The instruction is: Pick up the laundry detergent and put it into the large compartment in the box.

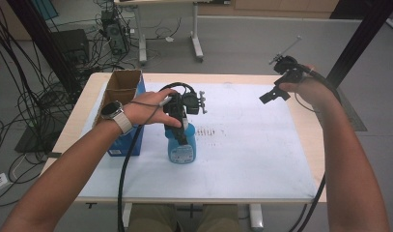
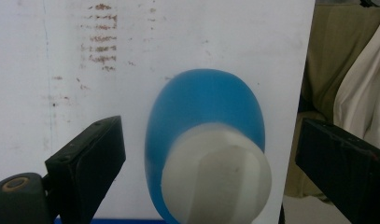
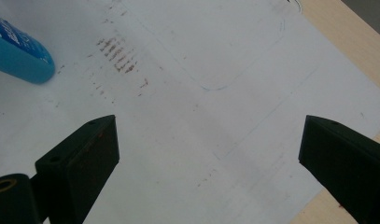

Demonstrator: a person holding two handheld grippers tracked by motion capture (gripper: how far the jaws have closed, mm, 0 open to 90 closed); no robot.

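A cardboard box (image 1: 120,89) stands at the table's left edge. Beside it, the left gripper (image 2: 211,154) hangs open over an upright blue bottle (image 1: 181,145) with a white cap (image 2: 216,175). The white mat (image 1: 252,145) rightward is bare. The right gripper (image 3: 208,149) is open above the far right corner.

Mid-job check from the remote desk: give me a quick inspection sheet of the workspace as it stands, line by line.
Surface: white mat over a wooden table, with brown smudge marks near the middle.
Job's things: blue bottle with a white cap, standing on the mat.
Clutter: open cardboard box with blue sides at the left edge.
Grippers: left tool open, jaws either side of the bottle's cap, not touching; right tool open, held above the mat's far right.
Cables: one black cable trails from each tool.
Surroundings: floor cables, another desk's legs.
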